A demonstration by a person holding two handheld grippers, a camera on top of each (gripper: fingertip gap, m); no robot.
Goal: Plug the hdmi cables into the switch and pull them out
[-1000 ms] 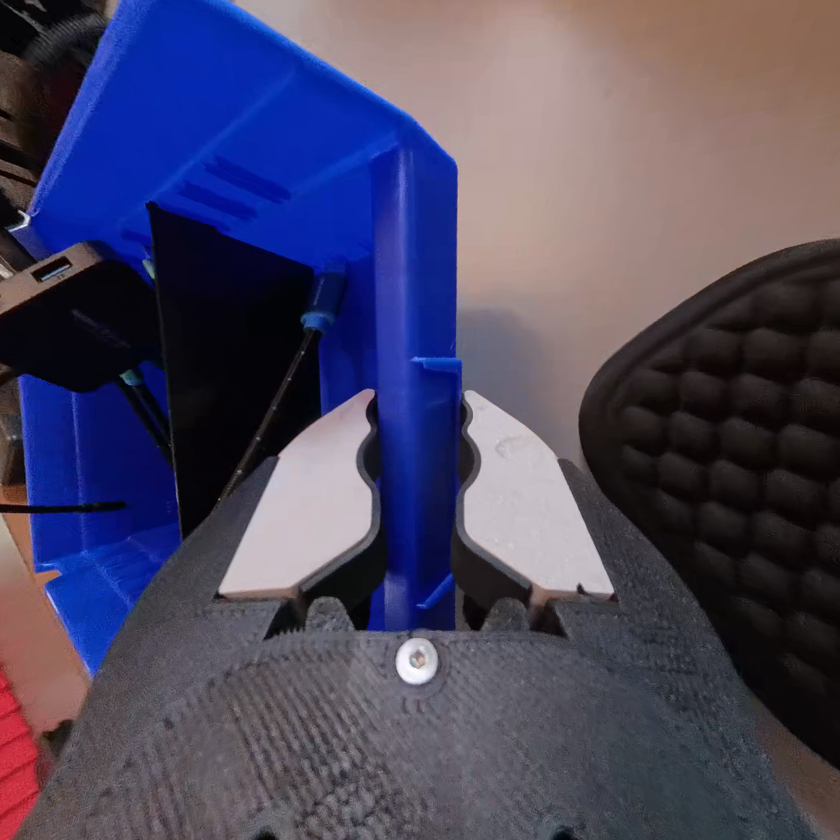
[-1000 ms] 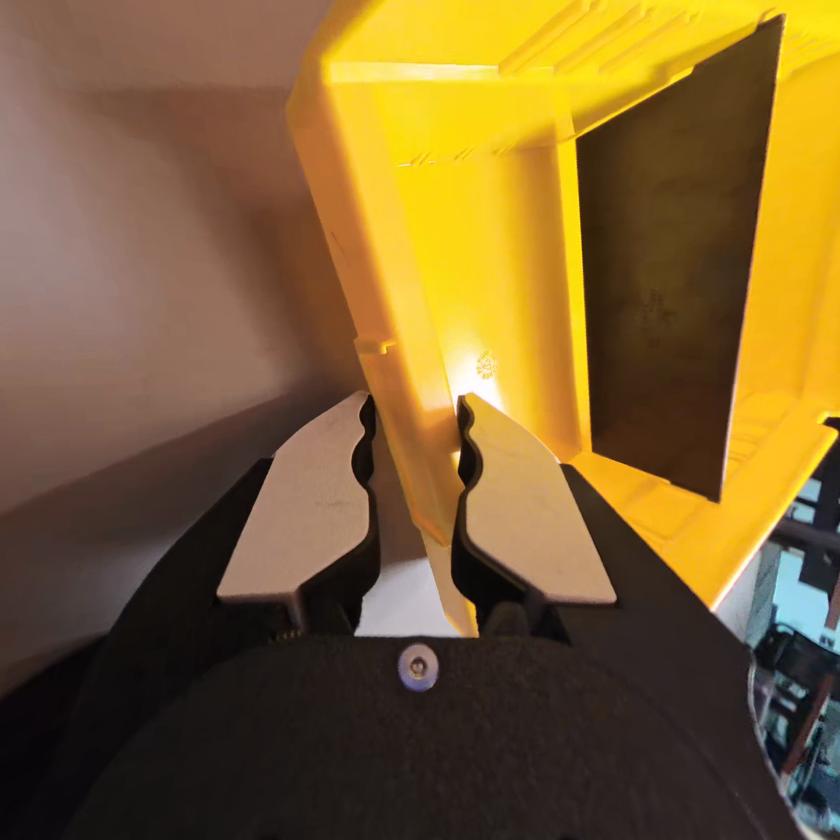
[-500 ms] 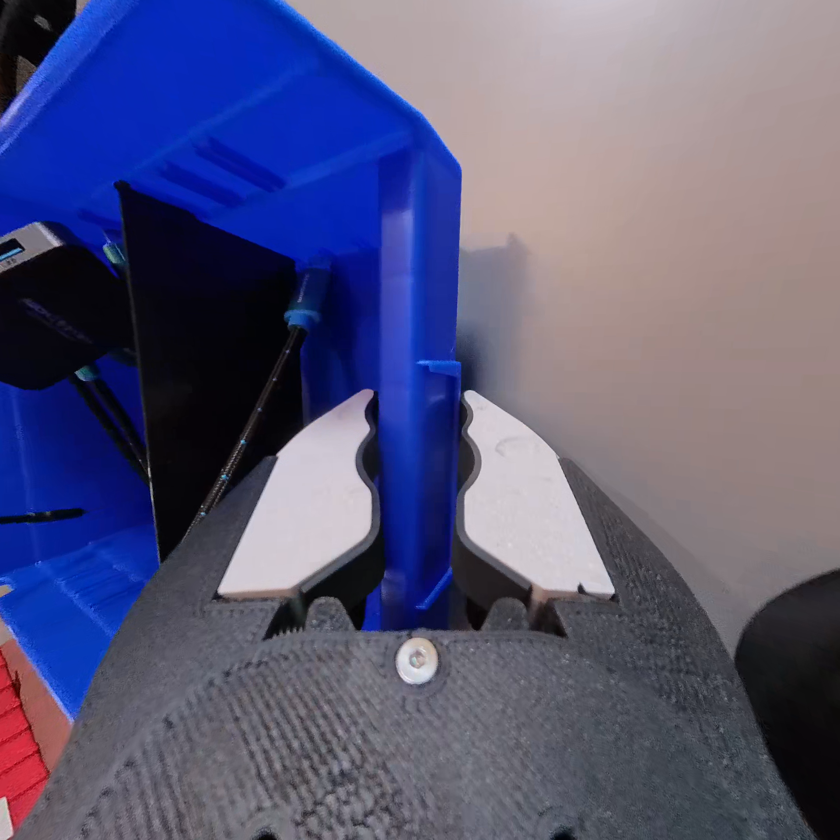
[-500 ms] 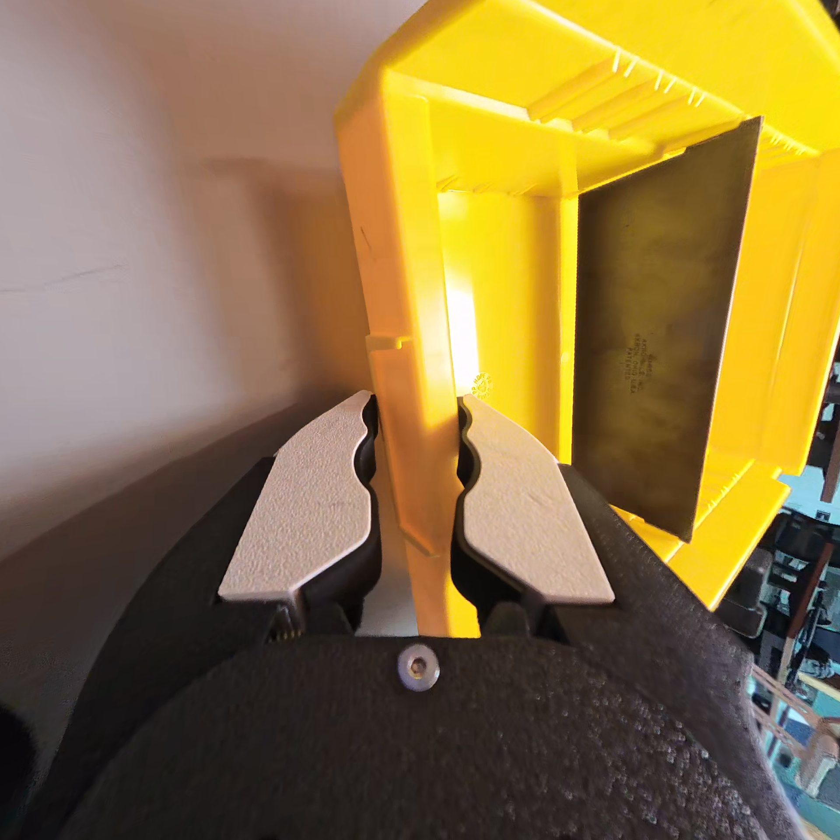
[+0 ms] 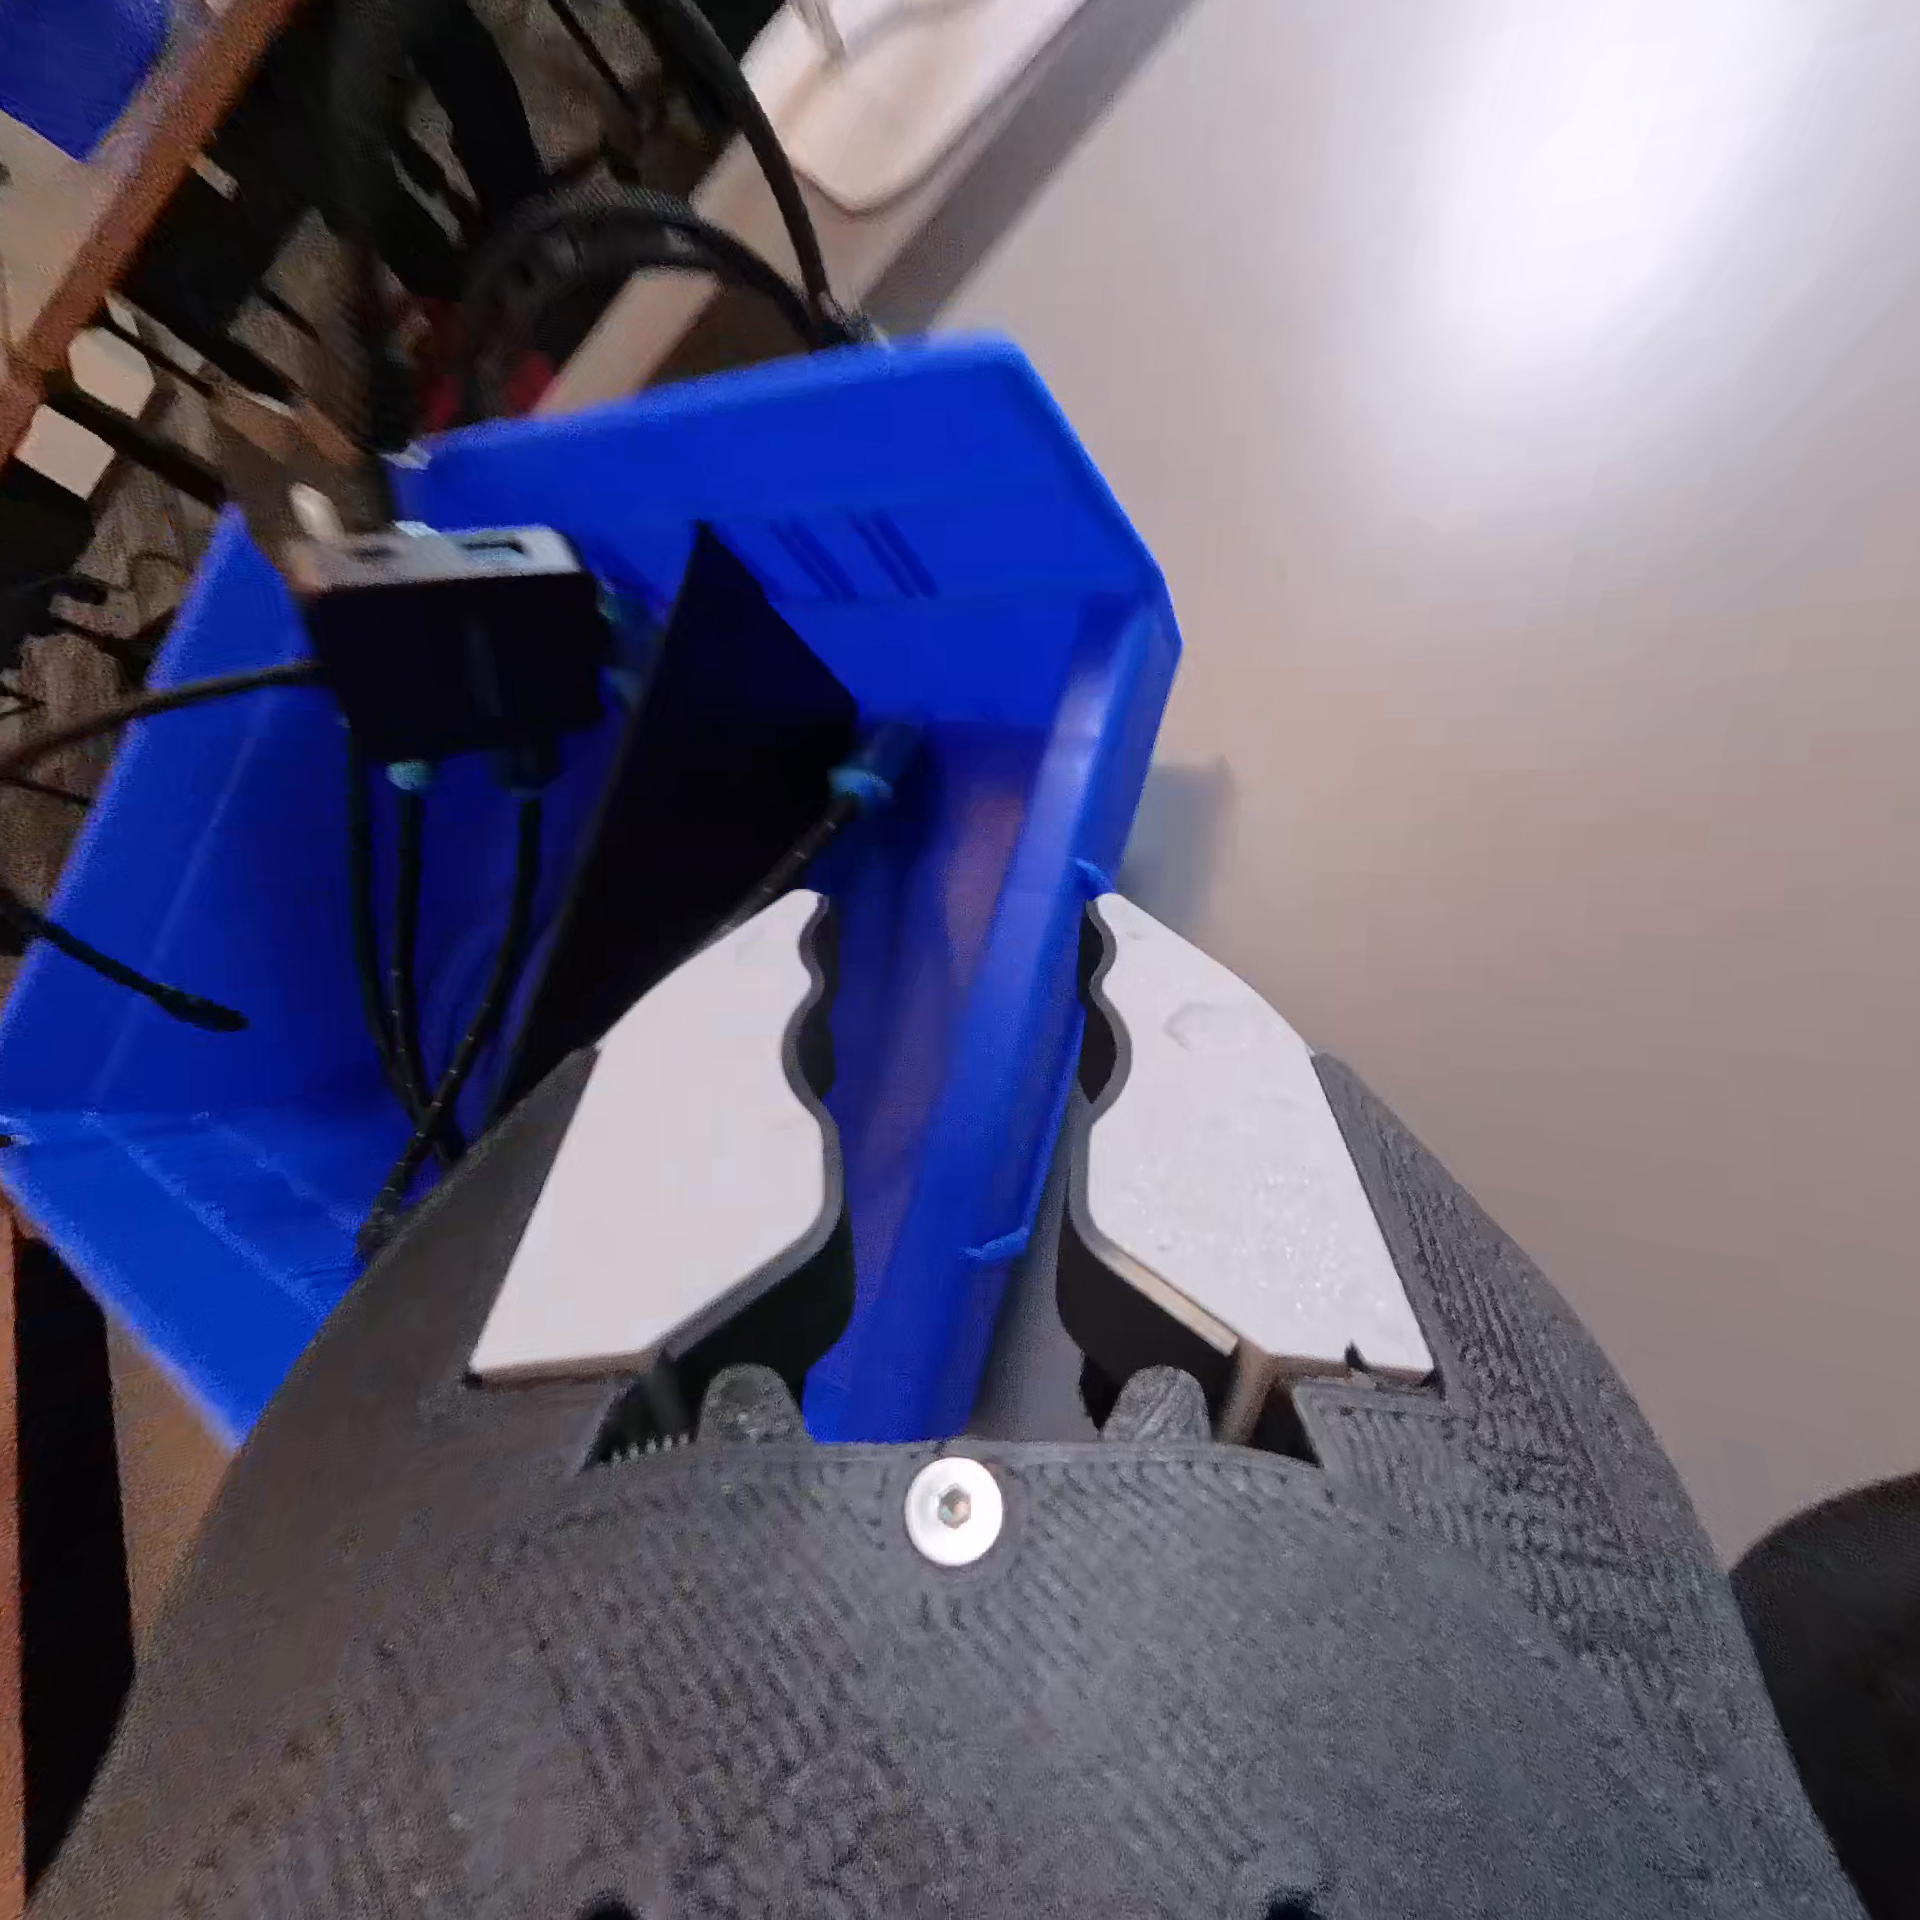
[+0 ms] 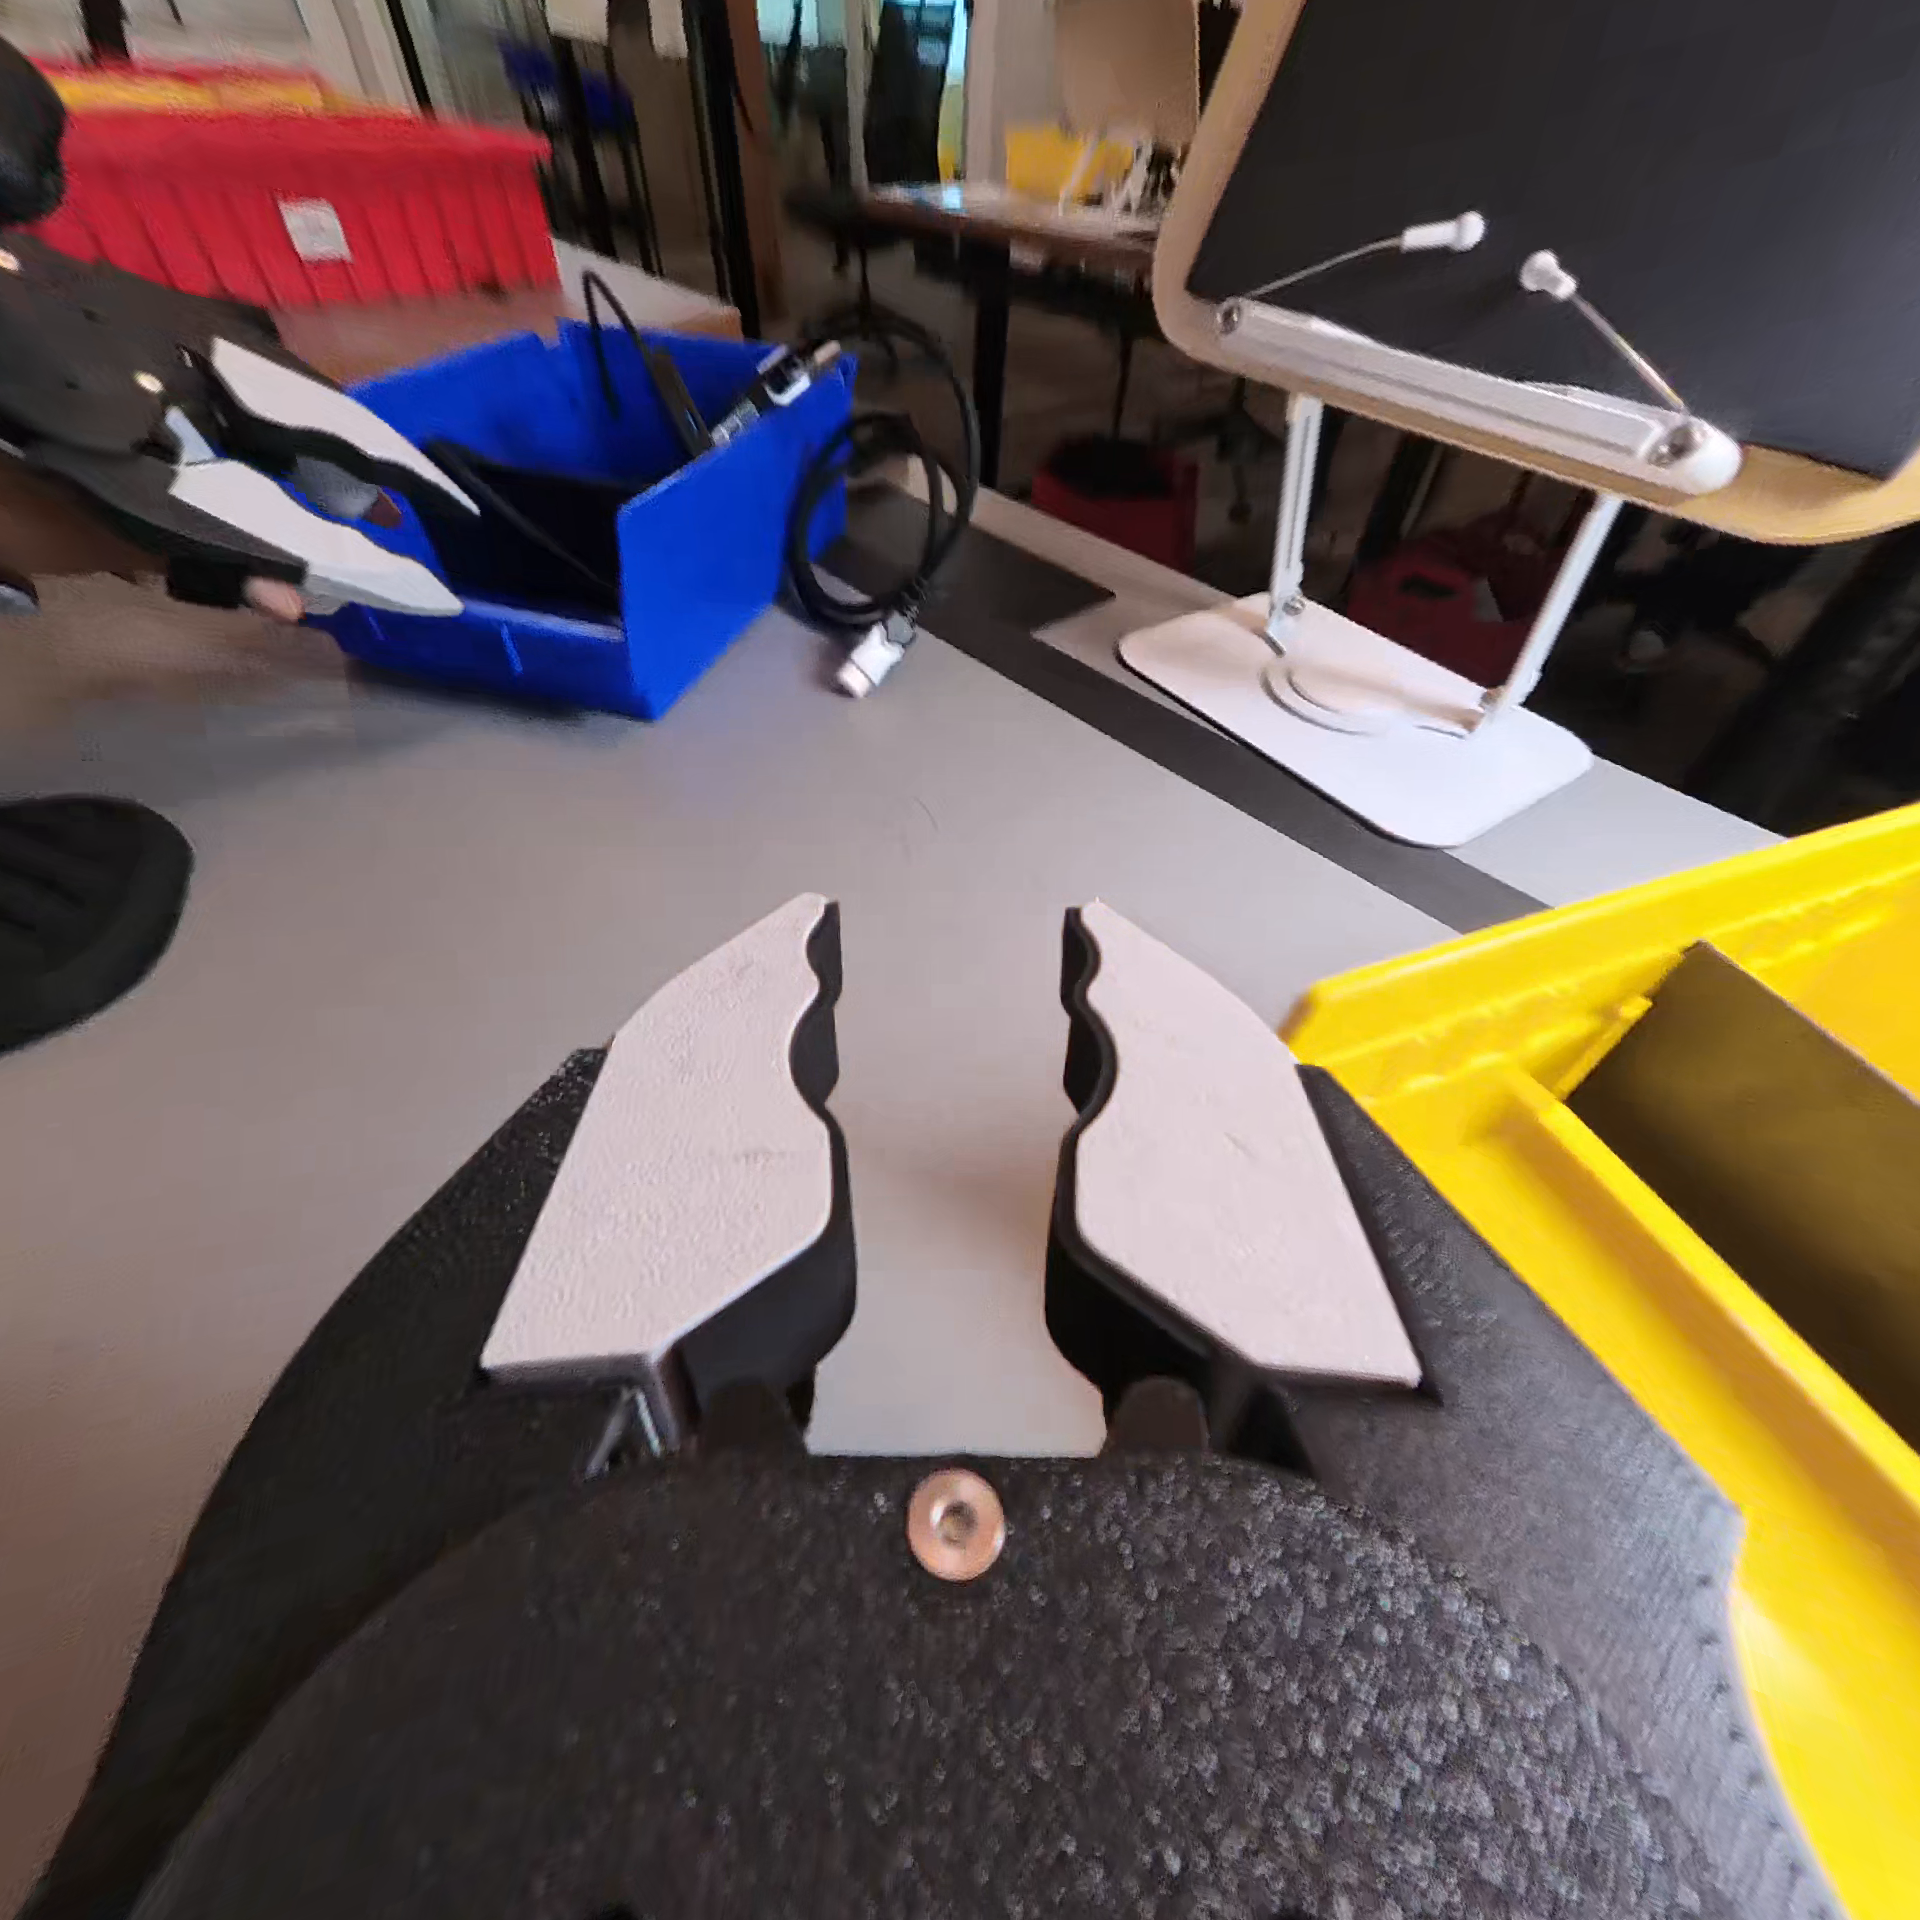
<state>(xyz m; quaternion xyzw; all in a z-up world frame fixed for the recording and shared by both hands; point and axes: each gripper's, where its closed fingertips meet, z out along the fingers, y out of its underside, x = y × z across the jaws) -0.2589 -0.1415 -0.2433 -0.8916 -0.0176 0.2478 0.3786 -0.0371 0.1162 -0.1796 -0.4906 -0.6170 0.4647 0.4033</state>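
Straddling the blue bin's (image 5: pixel 790 499) side wall, the left gripper (image 5: pixel 951 914) has its jaws parted, seemingly loose of the plastic. The right gripper (image 6: pixel 948 914) hangs open and empty over the grey table (image 6: pixel 623 831), beside the yellow bin (image 6: pixel 1507 1039). Farther off, inside the blue bin, the black switch (image 5: pixel 457 644) looks light and rigid, so it likely needs bracing. Its thin cables (image 5: pixel 416 935) appear limp; I would grip the stiff plug ends.

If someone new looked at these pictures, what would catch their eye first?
Probably the bright blue bin, whose side wall stands between the left gripper's parted fingers, with a black switch and its cables inside. Next, the yellow bin beside the open, empty right gripper on the grey table.
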